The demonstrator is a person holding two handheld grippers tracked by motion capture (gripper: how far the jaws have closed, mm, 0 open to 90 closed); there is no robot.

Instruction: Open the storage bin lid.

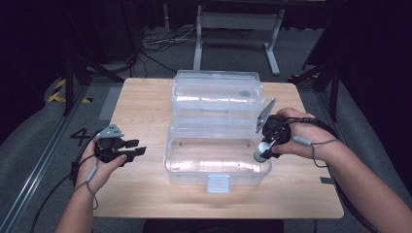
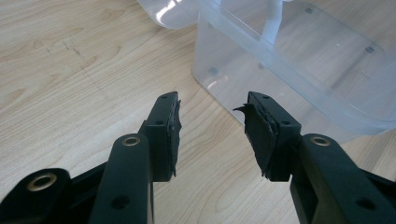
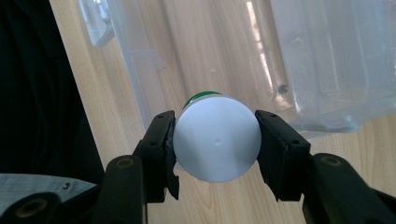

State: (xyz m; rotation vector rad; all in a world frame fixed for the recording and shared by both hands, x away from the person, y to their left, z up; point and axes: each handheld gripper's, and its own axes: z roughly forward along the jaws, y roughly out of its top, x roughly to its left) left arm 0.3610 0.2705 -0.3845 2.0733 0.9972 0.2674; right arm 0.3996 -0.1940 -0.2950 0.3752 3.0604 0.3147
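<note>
A clear plastic box (image 1: 171,145) stands open in the middle of the wooden table, its lid (image 1: 216,92) folded back behind it. My right gripper (image 1: 265,149) is over the box's right end, shut on a small round container (image 1: 261,154). In the right gripper view the container (image 3: 217,135) shows a white round face with a green band behind it, pinched between the pads of my right gripper (image 3: 215,151). My left gripper (image 1: 138,147) rests left of the box with nothing in it. In the left gripper view it (image 2: 212,126) is open and faces the box wall (image 2: 219,70).
The box's front latch (image 1: 218,183) hangs over bare wood near the table's front edge. Bare tabletop (image 1: 141,107) lies left of the box. A white metal frame (image 1: 238,29) and cables stand on the floor beyond the table.
</note>
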